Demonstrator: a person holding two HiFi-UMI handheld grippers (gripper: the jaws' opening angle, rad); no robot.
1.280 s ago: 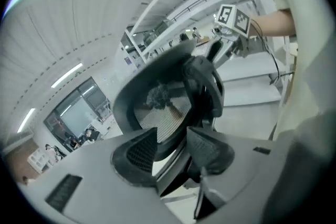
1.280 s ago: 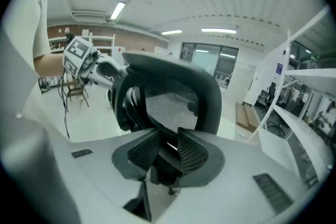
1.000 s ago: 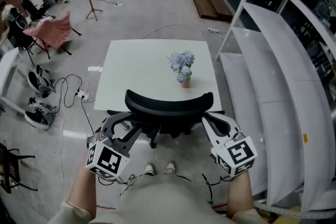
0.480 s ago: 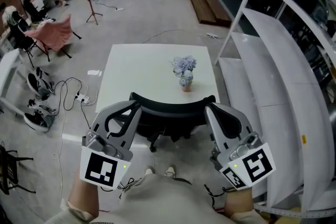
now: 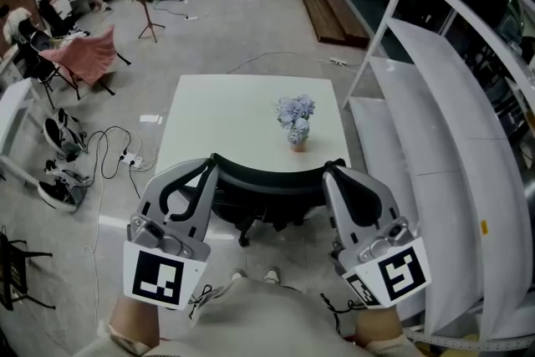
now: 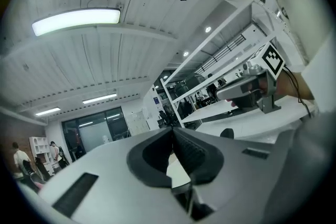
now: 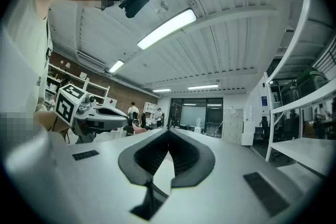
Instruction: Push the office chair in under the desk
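Left gripper [image 5: 209,167] and right gripper [image 5: 331,173] are held closed, empty, at 9 and 3 o'clock of the office chair [image 5: 272,177]. Probably closed to serve as blunt pushers toward the desk [image 5: 242,109].

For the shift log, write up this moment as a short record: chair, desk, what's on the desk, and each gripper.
office chair: black, backrest along the desk's near edge, base showing below
desk: white, square top
on desk: potted flowers, right of centre
left gripper: fingers closed, empty, at the backrest's left end
right gripper: fingers closed, empty, at the backrest's right end
contact: cannot tell whether either gripper touches the backrest
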